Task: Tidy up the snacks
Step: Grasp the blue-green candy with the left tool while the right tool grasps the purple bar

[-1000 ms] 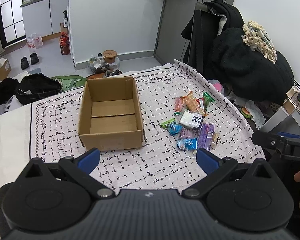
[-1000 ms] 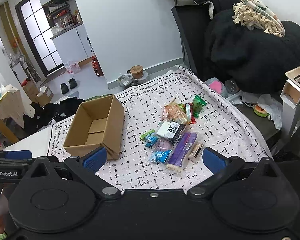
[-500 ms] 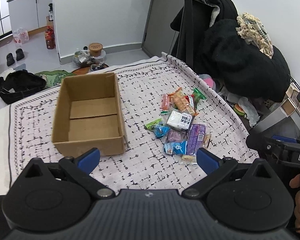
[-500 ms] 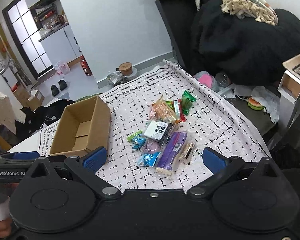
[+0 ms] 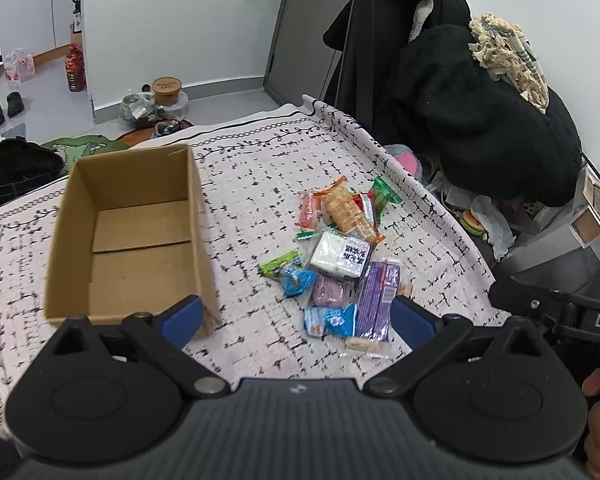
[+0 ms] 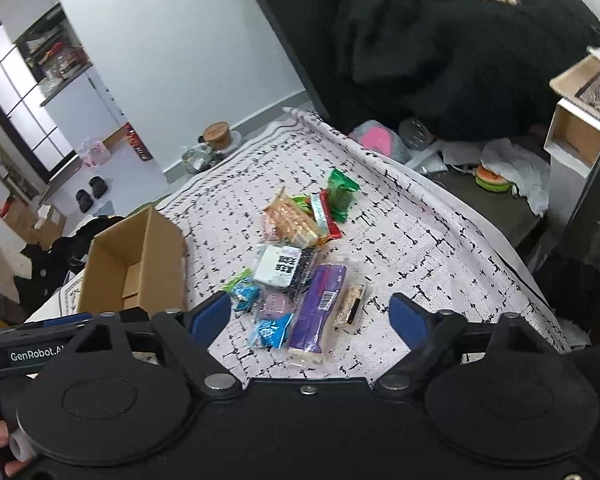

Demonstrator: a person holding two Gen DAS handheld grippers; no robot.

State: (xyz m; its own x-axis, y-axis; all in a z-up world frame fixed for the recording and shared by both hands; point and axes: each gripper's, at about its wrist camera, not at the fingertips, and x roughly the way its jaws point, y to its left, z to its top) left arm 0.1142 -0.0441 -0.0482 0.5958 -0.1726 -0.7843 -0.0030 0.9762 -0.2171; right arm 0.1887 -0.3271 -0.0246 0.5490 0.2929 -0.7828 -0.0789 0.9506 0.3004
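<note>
Left wrist view: cardboard box sits at left on the desk, open top, nothing inside, flaps flat on the bottom. Desk is covered with a white cloth with black dash print. Left tool low in frame, blue pads wide apart, nothing between them, holding nothing; its left pad overlaps the box's near right corner in the picture. Right of the box, apart from it, the snack pile: green packet and blue packet on the pile's left edge, white packet with black print in the middle, orange cracker packet behind it, dark green packet at the far end, purple bar and a second blue packet nearest the tool. Far right, black clothes heaped beside the desk, and part of the other tool's black body.

Right wrist view: box at left, seen from its side. Right tool has just been closing a little, but the pads are spread with only air between them, gripping nothing. Purple bar and blue packet lie just beyond the gap; a small gold-wrapped piece lies just beside the bar on its right.
</note>
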